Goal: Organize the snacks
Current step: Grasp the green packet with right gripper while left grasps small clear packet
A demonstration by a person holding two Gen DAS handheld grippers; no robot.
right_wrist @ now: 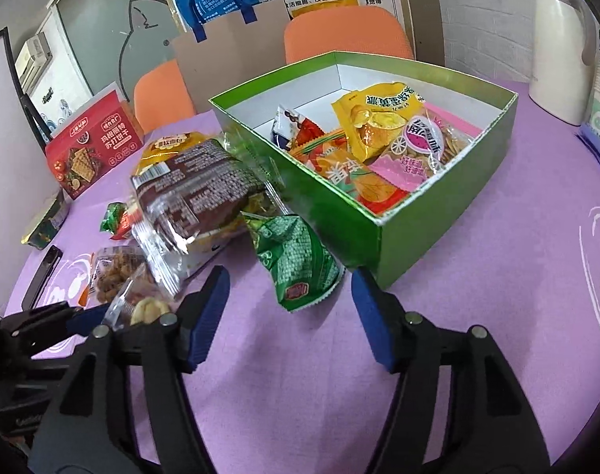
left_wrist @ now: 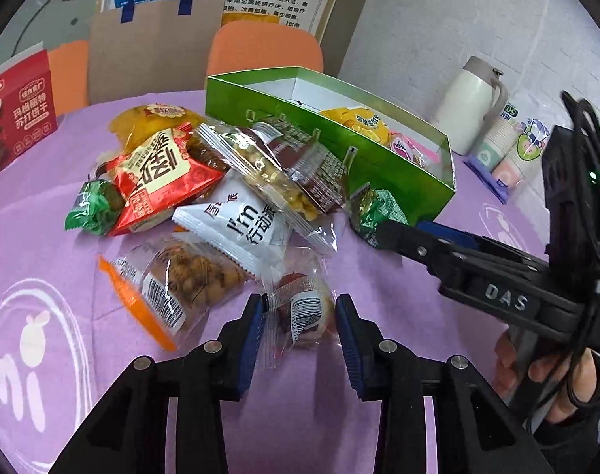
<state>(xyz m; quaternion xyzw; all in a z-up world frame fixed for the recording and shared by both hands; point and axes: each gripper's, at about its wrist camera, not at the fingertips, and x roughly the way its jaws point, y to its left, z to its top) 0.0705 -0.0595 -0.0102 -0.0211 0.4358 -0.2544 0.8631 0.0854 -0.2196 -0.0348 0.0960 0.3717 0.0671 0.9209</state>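
On the purple tablecloth lies a pile of wrapped snacks: a red pack (left_wrist: 161,173), a white pack (left_wrist: 244,229), a brown and clear pack (left_wrist: 292,166) and a peanut pack (left_wrist: 181,280). My left gripper (left_wrist: 300,304) is open and straddles a small clear-wrapped snack with a barcode (left_wrist: 306,316); the wrapper touches the left pad. My right gripper (right_wrist: 290,276) is open with a green packet (right_wrist: 296,264) between its fingers, right beside the green box (right_wrist: 339,213). The box holds several snacks, among them a yellow pack (right_wrist: 379,118).
A red cracker box (left_wrist: 19,114) stands at the far left. A white thermos (left_wrist: 470,106) and a sleeve of paper cups (left_wrist: 509,146) stand at the right. A paper bag (left_wrist: 153,47) and orange chairs (left_wrist: 264,47) are behind the table. A phone (right_wrist: 43,276) lies at the left edge.
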